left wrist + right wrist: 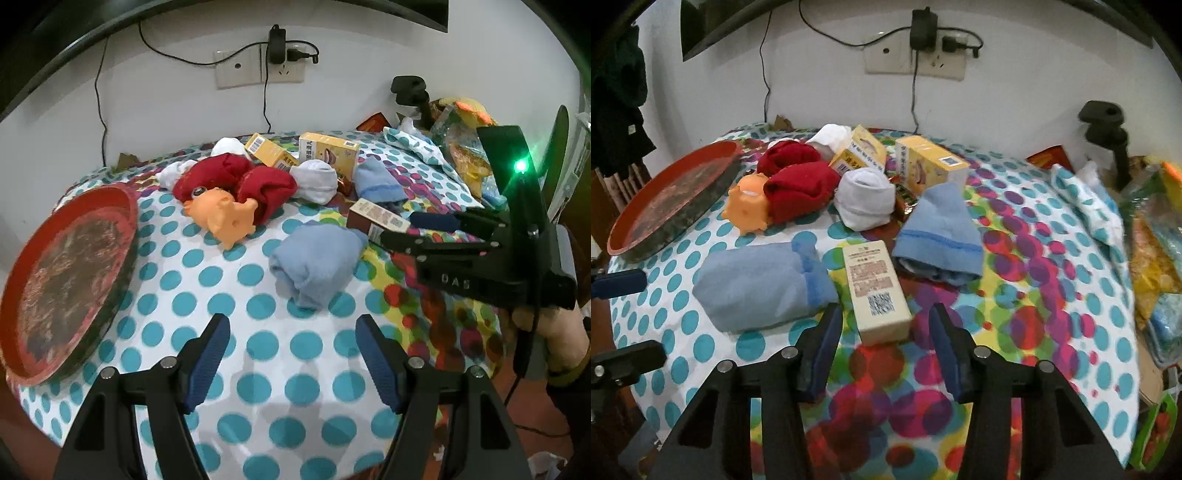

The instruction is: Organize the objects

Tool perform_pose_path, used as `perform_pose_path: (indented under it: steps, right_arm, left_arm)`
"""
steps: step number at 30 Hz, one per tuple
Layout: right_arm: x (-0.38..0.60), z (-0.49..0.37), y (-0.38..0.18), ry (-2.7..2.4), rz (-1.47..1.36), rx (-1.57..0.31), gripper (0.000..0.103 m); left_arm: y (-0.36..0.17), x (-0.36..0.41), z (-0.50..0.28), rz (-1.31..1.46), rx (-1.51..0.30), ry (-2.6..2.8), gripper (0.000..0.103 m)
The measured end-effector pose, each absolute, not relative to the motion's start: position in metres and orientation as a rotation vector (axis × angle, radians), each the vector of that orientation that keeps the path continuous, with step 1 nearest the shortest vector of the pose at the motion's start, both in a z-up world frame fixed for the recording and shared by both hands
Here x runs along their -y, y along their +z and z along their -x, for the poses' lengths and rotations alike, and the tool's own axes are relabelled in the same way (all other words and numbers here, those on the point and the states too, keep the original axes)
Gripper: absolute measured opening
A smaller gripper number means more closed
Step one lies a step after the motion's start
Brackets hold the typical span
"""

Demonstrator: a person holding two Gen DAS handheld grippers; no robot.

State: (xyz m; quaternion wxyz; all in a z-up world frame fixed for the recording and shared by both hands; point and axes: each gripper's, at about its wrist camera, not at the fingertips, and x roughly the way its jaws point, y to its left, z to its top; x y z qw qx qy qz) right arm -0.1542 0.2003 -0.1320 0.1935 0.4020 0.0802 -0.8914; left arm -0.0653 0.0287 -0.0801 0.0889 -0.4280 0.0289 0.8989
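A beige carton with a QR code (pixel 877 291) lies on the dotted tablecloth (pixel 1052 258). Its near end sits between the pads of my right gripper (pixel 884 315), which stands open with gaps on both sides. In the left wrist view the same gripper (pixel 399 229) flanks the carton (pixel 373 216) from the right. My left gripper (pixel 293 325) hangs open and empty over the cloth, just short of a rolled light-blue sock (pixel 317 258). Farther back lie red socks (pixel 236 177), an orange rubber toy (pixel 225 214), a white sock (pixel 317 181), another blue sock (pixel 376 181) and two yellow boxes (pixel 328 151).
A round red tray (pixel 66 273) rests tilted at the table's left edge. Snack bags (pixel 1152 258) pile up on the right beside a black clamp stand (pixel 1108 133). Cables hang from a wall socket (pixel 916 55). A hand (pixel 554 332) holds the right gripper.
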Motion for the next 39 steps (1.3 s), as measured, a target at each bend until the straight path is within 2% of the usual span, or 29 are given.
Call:
perform_pose_path:
  steps: [4,6,20,28,30,31,32,35,39]
  right_arm:
    - [-0.196,0.166,-0.14,-2.464,-1.152,-0.222,0.03]
    - [-0.196,0.171,-0.143,-2.447,-1.169,-0.198,0.028]
    - [-0.202,0.192,-0.144,-2.464,-1.194,-0.151,0.027]
    - [-0.2,0.191,-0.144,-2.478,-1.198,-0.168,0.027]
    - [-0.198,0.19,-0.144,-2.483,-1.199,-0.183,0.027]
    - [-0.197,0.19,-0.144,-2.485,-1.199,-0.188,0.027]
    - [-0.197,0.19,-0.144,-2.486,-1.2,-0.192,0.027]
    - [-0.197,0.19,-0.144,-2.488,-1.201,-0.194,0.027]
    - [-0.196,0.19,-0.145,-2.491,-1.202,-0.205,0.027]
  left_arm:
    - [-0.086,-0.029,0.083,1.29,-0.075,2.654,0.073]
    - [-0.088,-0.032,0.089,1.29,-0.101,2.657,0.073]
    - [-0.114,-0.064,0.136,1.348,-0.232,2.607,0.073]
    - [-0.126,-0.056,0.146,1.383,-0.124,2.579,0.072]
    - [-0.126,-0.054,0.145,1.37,-0.096,2.582,0.069]
    - [-0.126,-0.055,0.145,1.363,-0.107,2.581,0.063]
    - [-0.125,-0.057,0.144,1.354,-0.13,2.58,0.045]
    - [-0.122,-0.056,0.144,1.368,-0.102,2.557,0.03]
    - [-0.115,-0.05,0.14,1.357,-0.066,2.566,0.028]
